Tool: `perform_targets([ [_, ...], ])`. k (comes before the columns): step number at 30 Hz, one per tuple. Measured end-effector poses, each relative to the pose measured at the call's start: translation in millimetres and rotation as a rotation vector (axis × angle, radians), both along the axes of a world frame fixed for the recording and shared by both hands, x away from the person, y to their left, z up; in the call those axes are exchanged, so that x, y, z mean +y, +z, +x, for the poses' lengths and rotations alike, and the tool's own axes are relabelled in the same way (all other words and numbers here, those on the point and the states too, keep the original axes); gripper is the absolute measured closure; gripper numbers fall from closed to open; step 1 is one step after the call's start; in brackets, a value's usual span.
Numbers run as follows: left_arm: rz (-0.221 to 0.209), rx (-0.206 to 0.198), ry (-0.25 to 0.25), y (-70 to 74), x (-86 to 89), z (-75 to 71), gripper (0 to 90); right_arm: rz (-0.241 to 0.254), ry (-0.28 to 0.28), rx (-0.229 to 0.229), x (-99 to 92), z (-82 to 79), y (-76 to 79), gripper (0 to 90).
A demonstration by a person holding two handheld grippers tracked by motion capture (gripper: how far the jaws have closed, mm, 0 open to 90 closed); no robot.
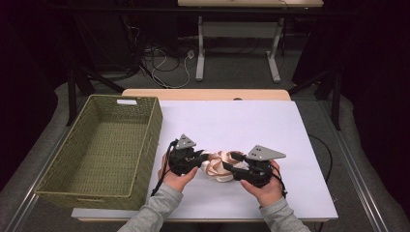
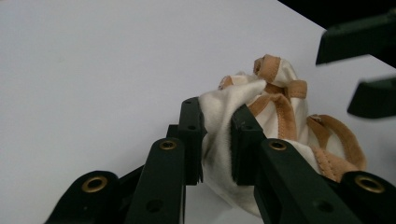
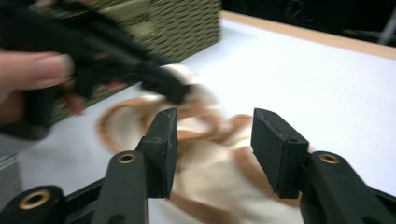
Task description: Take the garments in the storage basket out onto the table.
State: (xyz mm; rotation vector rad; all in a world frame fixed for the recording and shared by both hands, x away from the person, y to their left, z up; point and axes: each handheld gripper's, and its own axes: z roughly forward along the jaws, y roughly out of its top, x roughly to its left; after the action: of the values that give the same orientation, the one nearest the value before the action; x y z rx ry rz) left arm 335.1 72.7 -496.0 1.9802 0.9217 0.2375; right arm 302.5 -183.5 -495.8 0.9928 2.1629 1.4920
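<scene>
Item: cloth point(image 1: 218, 165), cream with tan trim, crumpled, lying on the white worktop point(image 1: 241, 125) between our two hands, just right of the basket point(image 1: 104, 145). Left tool point(image 2: 215, 140) clamped on a cream fold. Right tool point(image 3: 215, 149) stands apart over the bundle, pressing nothing. Risk, in our judgement: held by one fold alone, the cloth may slip free or trail when lifted; the tan straps could snag on the basket's woven rim
</scene>
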Motion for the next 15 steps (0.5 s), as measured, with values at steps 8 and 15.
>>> perform_targets([
  [8, -0.007, -0.009, -0.013, 3.3, 8.8, -11.6, 78.4, -0.008, -0.061, 0.035, -7.8, 11.9, -2.0, 40.8],
  [15, -0.011, -0.007, -0.010, 1.5, 13.4, -16.0, 78.4, -0.122, 0.002, 0.087, 6.9, 14.3, -15.7, 55.1],
])
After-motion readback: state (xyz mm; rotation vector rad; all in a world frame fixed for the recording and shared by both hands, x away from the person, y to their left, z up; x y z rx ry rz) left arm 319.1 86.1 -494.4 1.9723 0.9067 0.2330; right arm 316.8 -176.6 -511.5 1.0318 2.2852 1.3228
